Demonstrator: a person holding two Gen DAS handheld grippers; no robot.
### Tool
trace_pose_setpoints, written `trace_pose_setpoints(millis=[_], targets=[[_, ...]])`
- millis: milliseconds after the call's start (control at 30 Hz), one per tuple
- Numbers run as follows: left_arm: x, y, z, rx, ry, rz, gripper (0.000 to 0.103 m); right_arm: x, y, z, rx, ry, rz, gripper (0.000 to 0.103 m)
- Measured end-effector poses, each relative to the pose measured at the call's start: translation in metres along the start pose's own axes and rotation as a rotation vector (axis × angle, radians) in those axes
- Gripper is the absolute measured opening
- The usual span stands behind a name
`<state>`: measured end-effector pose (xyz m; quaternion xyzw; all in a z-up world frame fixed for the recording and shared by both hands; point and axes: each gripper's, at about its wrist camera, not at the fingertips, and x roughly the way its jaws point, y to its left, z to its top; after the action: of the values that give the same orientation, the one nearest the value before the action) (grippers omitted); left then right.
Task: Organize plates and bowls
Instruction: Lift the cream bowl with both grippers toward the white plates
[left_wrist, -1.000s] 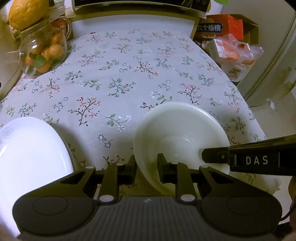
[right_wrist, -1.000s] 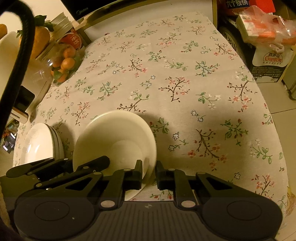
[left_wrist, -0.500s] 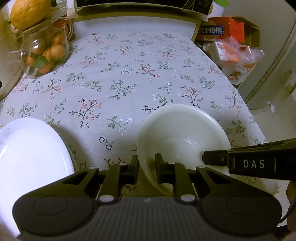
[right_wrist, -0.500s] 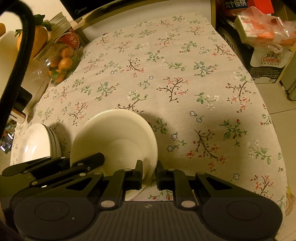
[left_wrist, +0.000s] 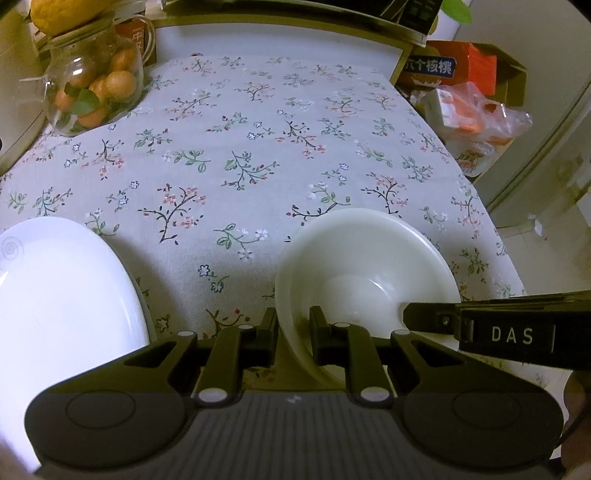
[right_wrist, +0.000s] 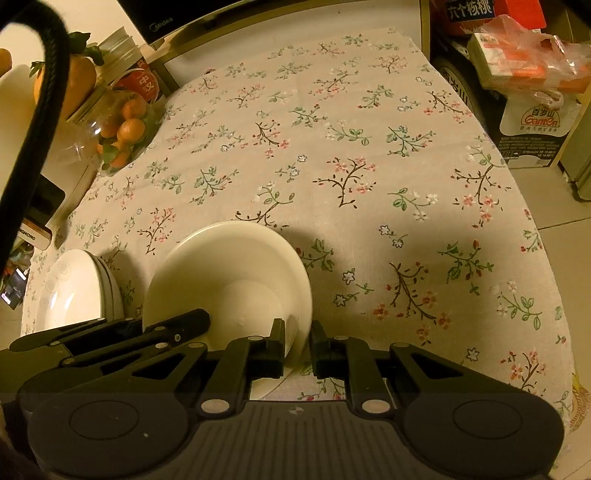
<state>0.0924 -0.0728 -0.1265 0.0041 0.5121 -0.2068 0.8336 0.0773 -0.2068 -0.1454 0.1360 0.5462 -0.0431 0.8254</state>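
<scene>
A cream bowl (left_wrist: 365, 273) was found on the floral tablecloth (left_wrist: 240, 155), near the front edge of the table and tilted slightly. In the right wrist view a second rim was seen just outside the first, so the bowl appeared to be nested in another; this could not be confirmed from the left wrist view.

The left gripper (left_wrist: 293, 334) was clamped on the bowl's near left wall, one finger being placed outside the wall and the other inside. The right gripper (right_wrist: 297, 345) was likewise clamped on the near right rim, with its left finger inside and its right finger outside. Each gripper was also recorded in the other's view: the right one entered from the right edge of the left wrist view, marked "DAS", with its tip over the bowl's interior.

A stack of white plates (right_wrist: 79, 291) with a faint spiral pattern was noted to the left of the bowl, close to it but not touching. A glass jar of small oranges (left_wrist: 94, 88) was observed at the far left corner of the table, well apart from the bowl. Boxes and bagged cartons (right_wrist: 532, 62) were seen beyond the table's right side.
</scene>
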Motion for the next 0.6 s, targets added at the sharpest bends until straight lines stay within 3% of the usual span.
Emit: trace_pose_setpoints(millis=[600], targets=[[-0.010,0.000,0.005,-0.001,-0.028,-0.009,0.013,-0.005,-0.002,0.002,0.005,-0.023,0.002,0.010]])
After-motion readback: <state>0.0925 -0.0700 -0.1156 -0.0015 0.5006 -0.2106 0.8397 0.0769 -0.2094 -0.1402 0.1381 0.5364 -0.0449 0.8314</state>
